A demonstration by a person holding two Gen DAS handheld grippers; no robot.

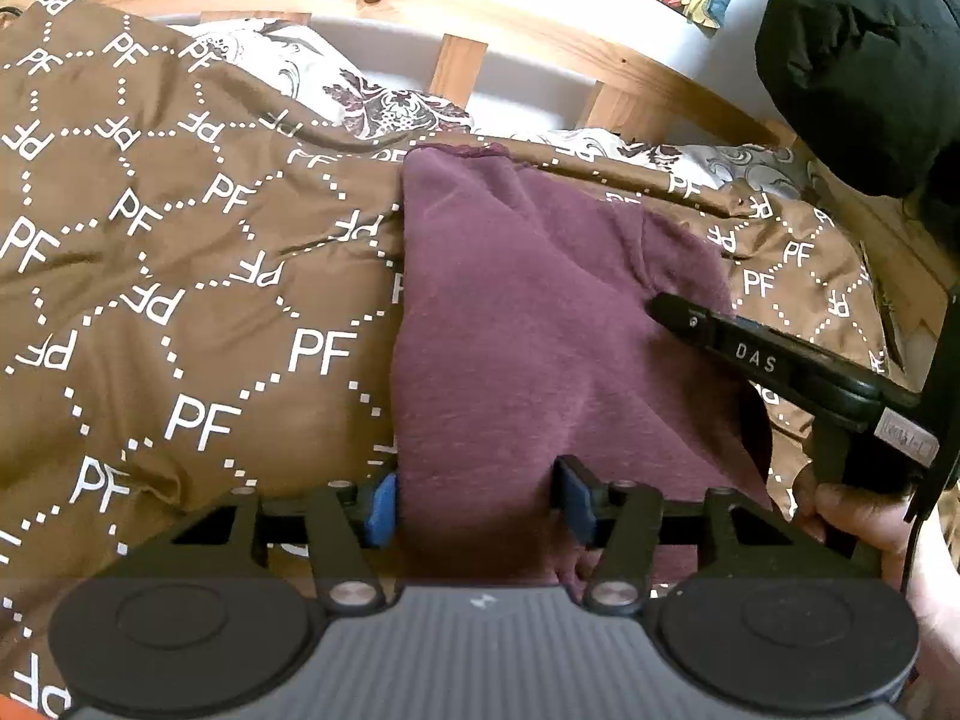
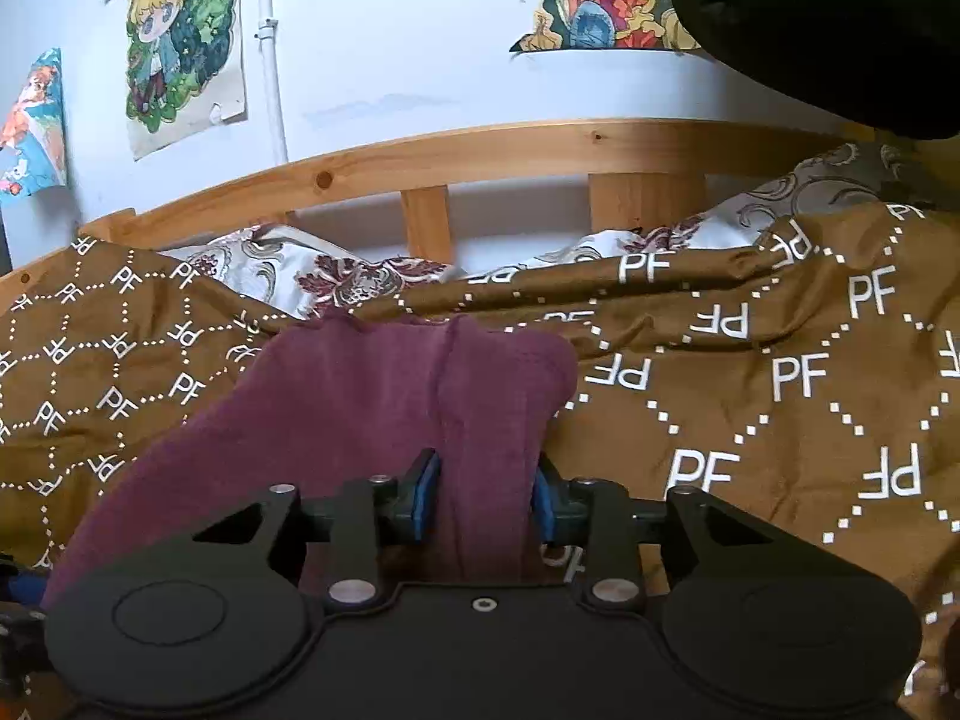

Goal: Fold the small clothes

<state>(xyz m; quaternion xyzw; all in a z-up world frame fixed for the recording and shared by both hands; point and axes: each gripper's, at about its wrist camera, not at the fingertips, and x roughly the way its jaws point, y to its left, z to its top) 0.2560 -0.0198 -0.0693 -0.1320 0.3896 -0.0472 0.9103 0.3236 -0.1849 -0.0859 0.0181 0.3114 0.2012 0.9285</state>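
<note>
The maroon garment [image 1: 528, 324] sprawls across the brown bedspread [image 1: 180, 276] printed with white "PF" letters, right in the middle of the bed, its far edge reaching up toward the floral pillow [image 1: 384, 102]. Behind it all runs the pale wooden bed rail [image 2: 480, 150], and on the white wall above hang a cartoon poster [image 2: 180, 48] and a flowery cloth [image 2: 600, 6]. A big black padded shape [image 1: 864, 60] looms at the upper right in the left wrist view. Down at the near hem, the left gripper [image 1: 477, 504] has its blue-padded jaws spread wide with the maroon cloth lying between them, not squeezed. The right gripper [image 2: 483, 498] sits at the garment's right side, jaws likewise apart, a raised fold of the cloth running up between the pads; whether the pads actually bite it, I cannot tell. From the left wrist view, one right finger [image 1: 720, 330] rests against the cloth.
</note>
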